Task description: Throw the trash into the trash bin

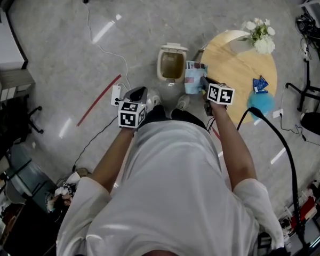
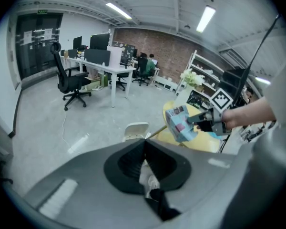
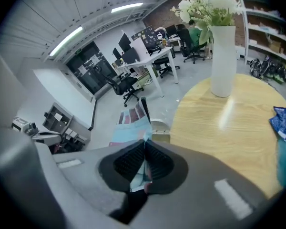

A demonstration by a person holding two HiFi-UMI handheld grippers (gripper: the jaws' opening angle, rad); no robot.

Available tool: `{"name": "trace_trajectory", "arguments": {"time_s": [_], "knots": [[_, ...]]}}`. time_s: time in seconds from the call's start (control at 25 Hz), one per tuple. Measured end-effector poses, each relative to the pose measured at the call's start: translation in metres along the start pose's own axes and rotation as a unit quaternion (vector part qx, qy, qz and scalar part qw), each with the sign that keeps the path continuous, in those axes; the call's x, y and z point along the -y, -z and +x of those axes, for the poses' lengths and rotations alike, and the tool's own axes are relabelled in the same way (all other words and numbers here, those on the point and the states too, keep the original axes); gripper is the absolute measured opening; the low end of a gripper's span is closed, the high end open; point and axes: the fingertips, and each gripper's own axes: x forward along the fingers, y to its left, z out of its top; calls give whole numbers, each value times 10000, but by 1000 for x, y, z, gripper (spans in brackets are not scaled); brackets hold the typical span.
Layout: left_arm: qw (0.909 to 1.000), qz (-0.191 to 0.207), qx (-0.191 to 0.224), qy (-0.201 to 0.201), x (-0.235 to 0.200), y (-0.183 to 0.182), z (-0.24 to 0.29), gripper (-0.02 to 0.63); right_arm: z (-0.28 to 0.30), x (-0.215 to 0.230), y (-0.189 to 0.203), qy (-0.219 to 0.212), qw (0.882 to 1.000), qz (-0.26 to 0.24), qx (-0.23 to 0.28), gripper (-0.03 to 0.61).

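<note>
Your right gripper (image 1: 204, 84) is closed on the blue packet (image 1: 193, 78) and holds it just beside the open bin (image 1: 171, 65), at the desk (image 1: 240, 63) edge. Your left gripper (image 1: 137, 94) has its jaws together, with nothing in them. I judge this is the carrying step. Next, bring the packet over the bin mouth, then open the jaws.

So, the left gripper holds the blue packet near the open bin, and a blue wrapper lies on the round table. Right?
Not quite: the right gripper holds the packet, as the head view shows. It is near the open bin, and the wrapper lies on the table.
</note>
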Motion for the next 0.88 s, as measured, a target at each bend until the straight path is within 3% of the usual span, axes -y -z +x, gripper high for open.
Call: {"name": "trace_trajectory", "arguments": {"time_s": [0.24, 0.44, 0.88], "knots": [[10000, -2, -72, 3, -9, 7, 2, 3, 14, -16, 2, -223, 9997, 36, -72, 11], [10000, 14, -63, 50, -13, 13, 0, 4, 25, -43, 1, -799, 9967, 158, 49, 11], [9999, -125, -58, -52, -39, 22, -4, 3, 50, -60, 1, -794, 9968, 61, -48, 11]]}}
